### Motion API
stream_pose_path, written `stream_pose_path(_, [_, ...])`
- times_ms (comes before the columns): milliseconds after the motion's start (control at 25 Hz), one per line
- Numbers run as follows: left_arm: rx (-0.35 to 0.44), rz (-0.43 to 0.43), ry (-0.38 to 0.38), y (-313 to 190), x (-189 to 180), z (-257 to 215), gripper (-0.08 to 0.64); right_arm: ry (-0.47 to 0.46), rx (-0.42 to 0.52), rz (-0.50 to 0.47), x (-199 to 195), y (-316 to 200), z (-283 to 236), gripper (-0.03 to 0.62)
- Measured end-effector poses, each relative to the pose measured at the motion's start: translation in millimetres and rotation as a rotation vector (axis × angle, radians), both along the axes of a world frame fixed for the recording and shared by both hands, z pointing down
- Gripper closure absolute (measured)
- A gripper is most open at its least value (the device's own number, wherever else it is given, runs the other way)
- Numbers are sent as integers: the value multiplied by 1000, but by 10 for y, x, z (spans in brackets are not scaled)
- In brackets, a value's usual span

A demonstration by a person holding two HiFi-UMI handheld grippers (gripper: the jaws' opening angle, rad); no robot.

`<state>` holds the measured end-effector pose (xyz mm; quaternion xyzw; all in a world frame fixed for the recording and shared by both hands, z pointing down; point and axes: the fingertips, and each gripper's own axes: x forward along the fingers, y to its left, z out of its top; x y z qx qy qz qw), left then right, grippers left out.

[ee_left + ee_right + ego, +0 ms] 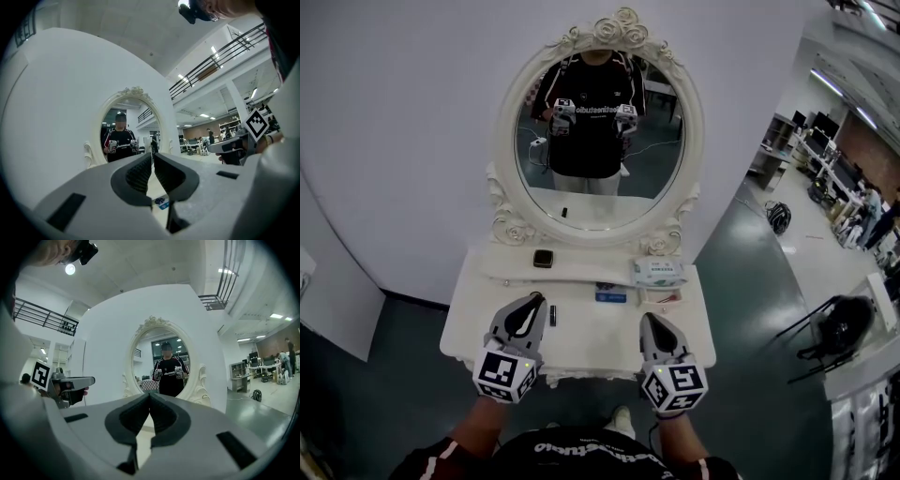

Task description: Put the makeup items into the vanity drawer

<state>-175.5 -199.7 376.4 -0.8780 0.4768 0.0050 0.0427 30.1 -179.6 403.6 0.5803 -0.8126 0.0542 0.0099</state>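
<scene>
Surface: white ornate vanity table (581, 342), slim black makeup tube (552, 315) on it.
Left gripper (152, 154): jaws closing, empty.
Right gripper (149, 394): jaws pressed together.
Tip: probably open the drawer first.

Left gripper (532, 300): pointing forward, jaws closing with nothing between them, a narrow gap showing.
Right gripper (649, 320): pointing forward, jaws meeting at the tips, empty.
Forearms (474, 429): reaching forward, apart.

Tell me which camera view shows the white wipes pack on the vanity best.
The head view: the wipes pack lies in plain sight on the vanity top, toward its right, below the mirror. Neither gripper view shows it; the tabletop is mostly hidden in both.
</scene>
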Motion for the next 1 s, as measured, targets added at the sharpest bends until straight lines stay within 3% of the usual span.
stream_pose_path(440, [1,-55,52,94,-237,-50,555,19,11,-2,-111,45,-66,589])
stream_pose_path(1000, [-8,-45,55,95,-251,-35,555,48,4,-4,-186,33,-59,591])
